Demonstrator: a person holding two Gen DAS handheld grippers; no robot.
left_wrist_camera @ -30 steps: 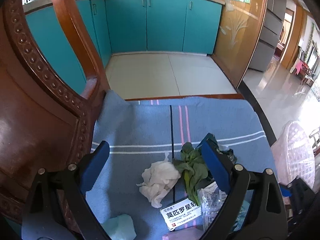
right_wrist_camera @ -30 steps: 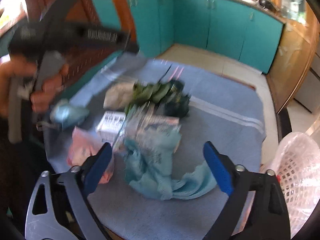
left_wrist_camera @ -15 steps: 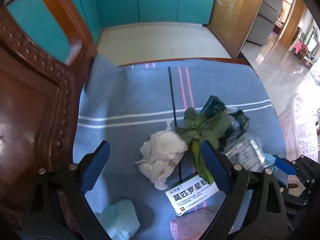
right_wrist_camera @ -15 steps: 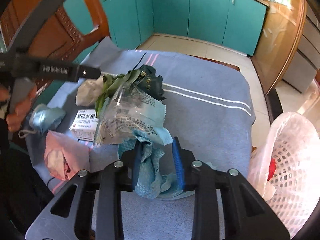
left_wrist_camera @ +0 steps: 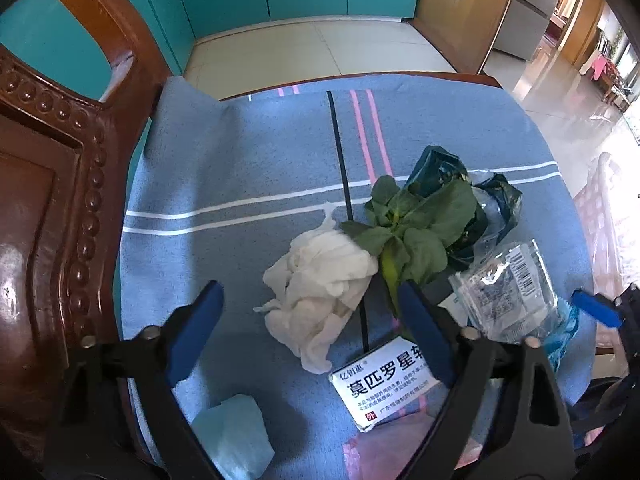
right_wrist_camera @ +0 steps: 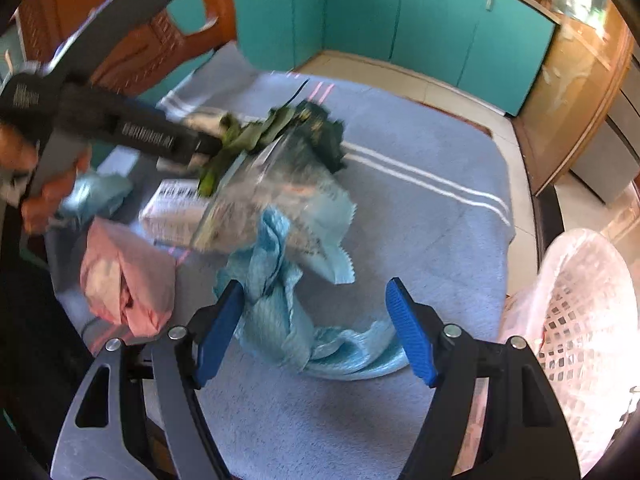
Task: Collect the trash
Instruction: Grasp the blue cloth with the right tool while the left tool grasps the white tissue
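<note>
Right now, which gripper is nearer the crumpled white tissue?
Left. The left gripper hangs right over the white tissue, jaws closing; the right gripper is off over the blue cloth.

The small white rectangular cardboard medicine box (left_wrist_camera: pixel 390 384) carries bold dark Chinese print reading 莫匹罗星, partly covered; the clear plastic sachet (left_wrist_camera: pixel 506 286) bears an unreadable barcode.
</note>
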